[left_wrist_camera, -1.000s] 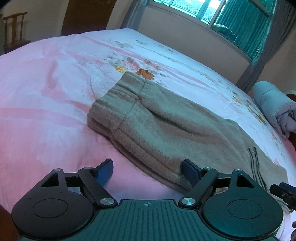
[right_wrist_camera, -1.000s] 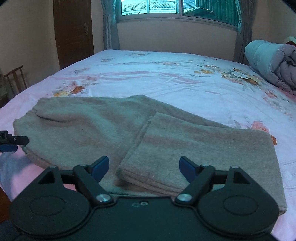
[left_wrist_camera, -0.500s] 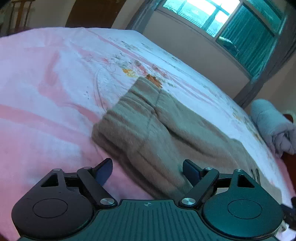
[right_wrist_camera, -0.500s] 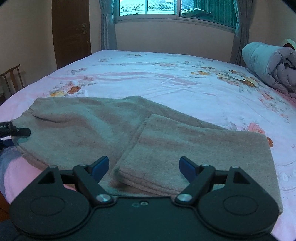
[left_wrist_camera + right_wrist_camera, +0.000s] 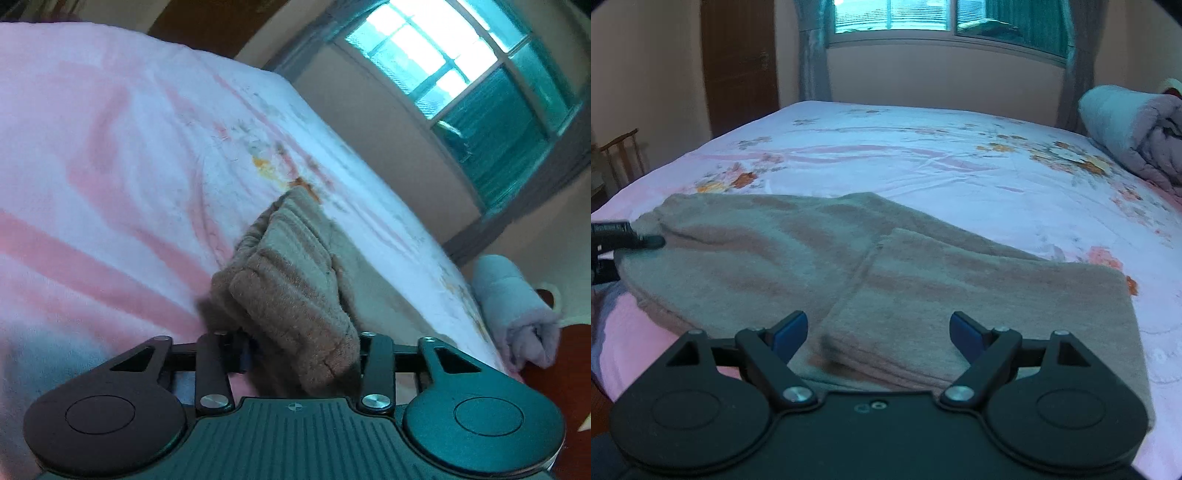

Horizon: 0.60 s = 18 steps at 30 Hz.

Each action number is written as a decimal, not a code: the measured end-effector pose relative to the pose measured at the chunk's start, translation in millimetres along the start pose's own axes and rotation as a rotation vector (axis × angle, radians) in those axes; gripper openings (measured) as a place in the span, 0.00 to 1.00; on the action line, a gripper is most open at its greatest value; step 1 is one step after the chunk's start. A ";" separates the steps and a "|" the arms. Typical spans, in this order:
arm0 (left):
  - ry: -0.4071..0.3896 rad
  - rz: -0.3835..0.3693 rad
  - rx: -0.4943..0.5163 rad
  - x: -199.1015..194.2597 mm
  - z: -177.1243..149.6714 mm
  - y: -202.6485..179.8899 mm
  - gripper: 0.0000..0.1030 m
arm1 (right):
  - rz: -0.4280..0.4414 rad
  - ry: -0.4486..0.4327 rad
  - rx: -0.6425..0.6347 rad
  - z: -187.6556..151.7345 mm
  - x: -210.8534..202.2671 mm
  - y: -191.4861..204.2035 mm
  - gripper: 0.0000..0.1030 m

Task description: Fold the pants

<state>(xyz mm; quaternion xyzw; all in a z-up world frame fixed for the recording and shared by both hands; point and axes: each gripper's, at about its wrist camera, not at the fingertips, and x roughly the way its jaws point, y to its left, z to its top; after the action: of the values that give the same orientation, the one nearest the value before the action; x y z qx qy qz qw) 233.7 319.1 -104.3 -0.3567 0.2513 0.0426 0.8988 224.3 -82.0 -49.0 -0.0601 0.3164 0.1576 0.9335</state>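
Left gripper [image 5: 301, 354]: jaws closing, with the ribbed waistband [image 5: 291, 280] of the pants bunched between them. Half a second ago these jaws stood wide with the cloth lying flat ahead; now the band fills the gap, humped up and pushed into a thick roll against the gripper body. The near pad [image 5: 244, 354] sits against the fabric's left side; the far pad is hidden behind the cloth. Reads as a grip on the waistband, still tightening.

Seen from the right wrist, a dark fingertip of the left gripper [image 5: 646, 242] lies on the waist end at the left edge of the bed [image 5: 923, 155].

Right gripper [image 5: 877, 332]: released, jaws wide, nothing between the pads [image 5: 788, 330]. It has not shifted over the last second. It hovers just above the near edge of the pants [image 5: 871, 273], over the doubled-back leg section.

Pants: grey-brown, spread along the near edge of the bed on the pink floral sheet [image 5: 110, 147], waist toward the left edge, legs already folded back once on the right. Rolled duvet [image 5: 1134, 129] well apart, at the far right.

Judgement: one fold is in; the waist end is being taken for the next. The left grip looks bulky, so a layer could slip out on the lift. The right gripper likely needs a hold on the near edge first.
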 end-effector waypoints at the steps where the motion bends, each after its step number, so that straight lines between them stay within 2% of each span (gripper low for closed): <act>1: -0.001 0.002 0.035 -2.4 0.8 -6.8 0.38 | -0.001 0.006 -0.014 -0.4 2.4 3.4 0.76; 3: -0.013 -0.017 0.037 -8.1 5.1 -16.7 0.36 | -0.051 0.054 -0.085 -5.4 14.6 14.1 0.77; 4: -0.022 -0.044 0.032 -11.1 7.8 -22.2 0.36 | -0.074 0.128 -0.152 -13.5 29.0 20.8 0.77; 5: -0.035 -0.067 0.038 -14.3 10.3 -29.5 0.35 | -0.092 0.136 -0.214 -24.4 37.6 26.7 0.78; 6: -0.045 -0.082 0.058 -17.6 13.1 -38.9 0.35 | -0.101 0.106 -0.233 -30.0 39.1 28.1 0.79; 10: -0.069 -0.123 0.118 -25.9 25.9 -71.3 0.35 | -0.101 0.101 -0.203 -25.8 35.9 26.8 0.78; 12: -0.079 -0.141 0.142 -32.1 29.7 -86.9 0.35 | -0.078 0.048 -0.155 -21.6 19.7 19.1 0.75; 15: -0.083 -0.196 0.197 -35.9 32.9 -123.6 0.35 | -0.061 -0.131 -0.005 -19.9 -27.2 -11.6 0.81; 18: -0.062 -0.261 0.261 -31.6 27.7 -174.2 0.35 | -0.070 -0.193 0.130 -24.5 -56.1 -56.8 0.82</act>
<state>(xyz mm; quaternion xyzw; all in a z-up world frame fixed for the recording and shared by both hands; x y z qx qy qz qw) 262.4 211.4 36.0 -0.2654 0.1782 -0.0964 0.9426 187.1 -155.2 -33.5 0.0052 0.2323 0.1092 0.9665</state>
